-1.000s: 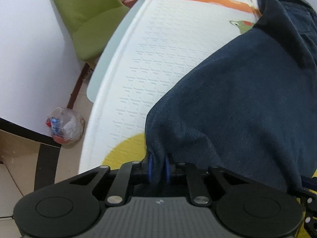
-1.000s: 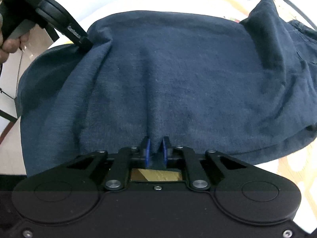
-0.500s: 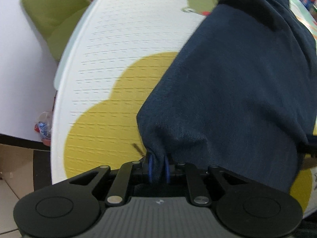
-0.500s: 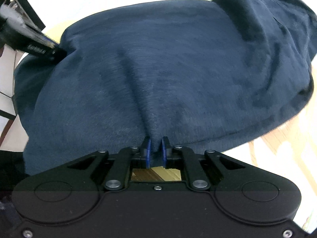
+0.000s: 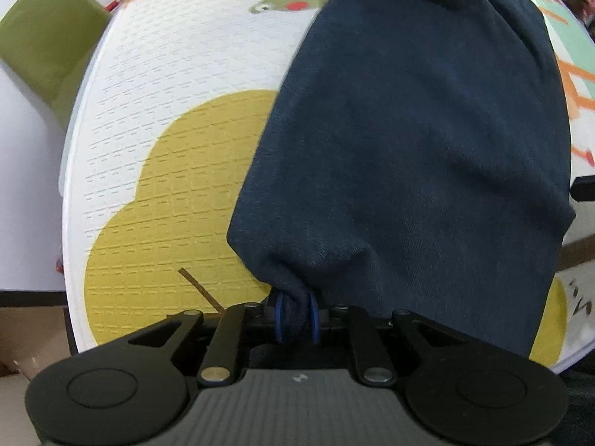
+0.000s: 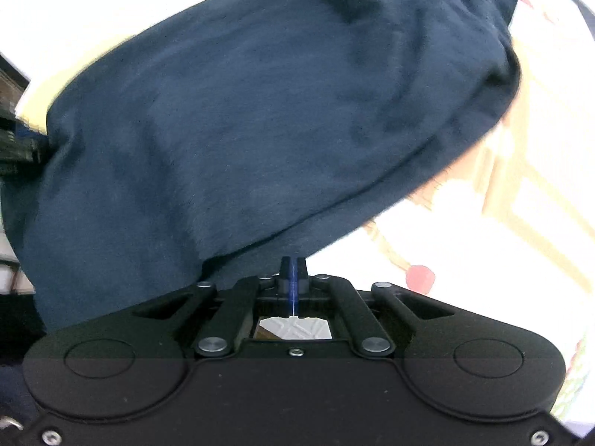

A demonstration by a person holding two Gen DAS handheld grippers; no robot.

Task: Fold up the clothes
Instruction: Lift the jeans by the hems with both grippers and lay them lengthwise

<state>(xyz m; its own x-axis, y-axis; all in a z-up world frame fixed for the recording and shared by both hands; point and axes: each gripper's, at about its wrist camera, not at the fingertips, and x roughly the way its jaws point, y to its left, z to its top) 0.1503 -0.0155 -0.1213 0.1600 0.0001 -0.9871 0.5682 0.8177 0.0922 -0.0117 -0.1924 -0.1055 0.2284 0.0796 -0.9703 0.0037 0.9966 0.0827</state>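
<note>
The left gripper [image 5: 296,312] pinches a bunched corner of the navy shirt [image 5: 420,141] near the mat's [image 5: 178,119] front edge, while the right gripper [image 6: 293,273], jaws pressed together, sits at the shirt's hem, grip unclear.

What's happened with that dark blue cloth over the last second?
Both grippers carried the navy garment forward over the patterned mat, uncovering its yellow patch. The right gripper has closed flat, its pinch of cloth apparently slipped out. The left gripper still clamps its bunched corner.
</note>
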